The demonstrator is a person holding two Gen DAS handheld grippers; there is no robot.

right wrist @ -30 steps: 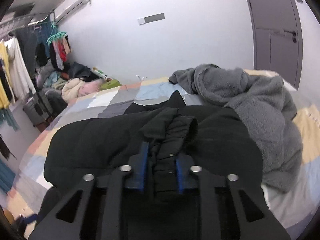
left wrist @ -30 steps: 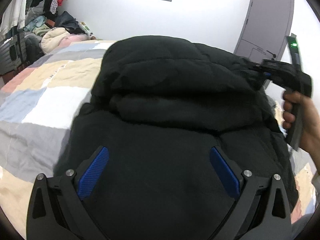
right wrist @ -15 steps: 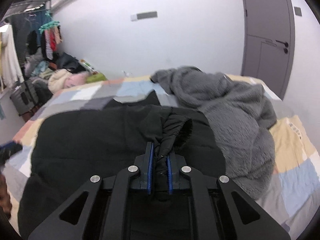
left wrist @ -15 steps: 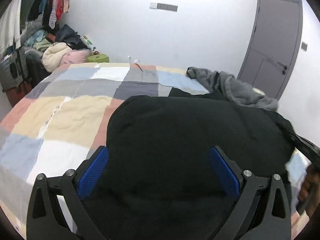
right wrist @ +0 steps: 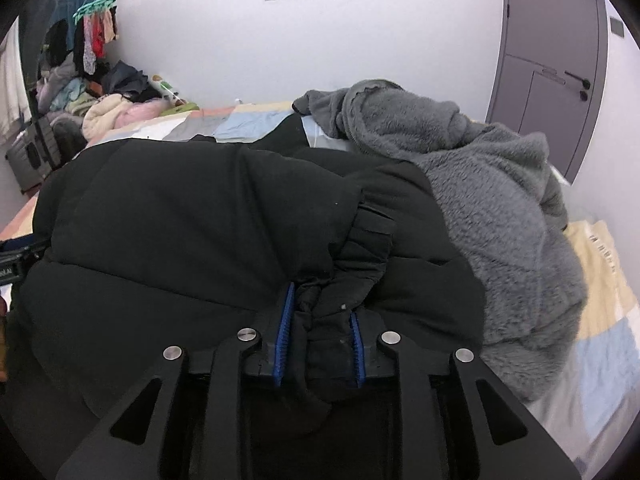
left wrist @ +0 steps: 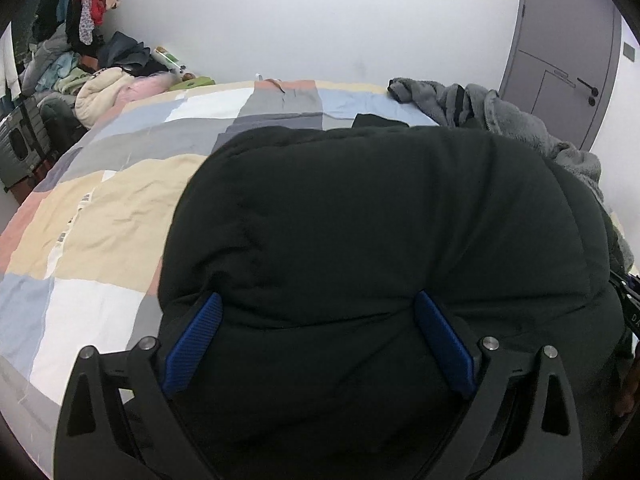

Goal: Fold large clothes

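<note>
On the patchwork bed (left wrist: 120, 208) — black puffer jacket (left wrist: 380, 220), right claw (right wrist: 320, 320) clenched on its cuff, left claw (left wrist: 316, 328) spread wide.

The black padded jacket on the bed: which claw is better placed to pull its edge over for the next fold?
The right claw: it is shut on the black padded jacket at a bunched edge. The left claw is open, only straddling the jacket.

A white wall (left wrist: 400, 20) runs behind the bed (left wrist: 120, 184), which wears a patchwork cover of beige, grey, blue and white. A grey door (right wrist: 556, 60) with a black handle stands at the right. In the left corner, a clothes heap (left wrist: 100, 80) lies under hanging laundry (right wrist: 96, 36).
</note>
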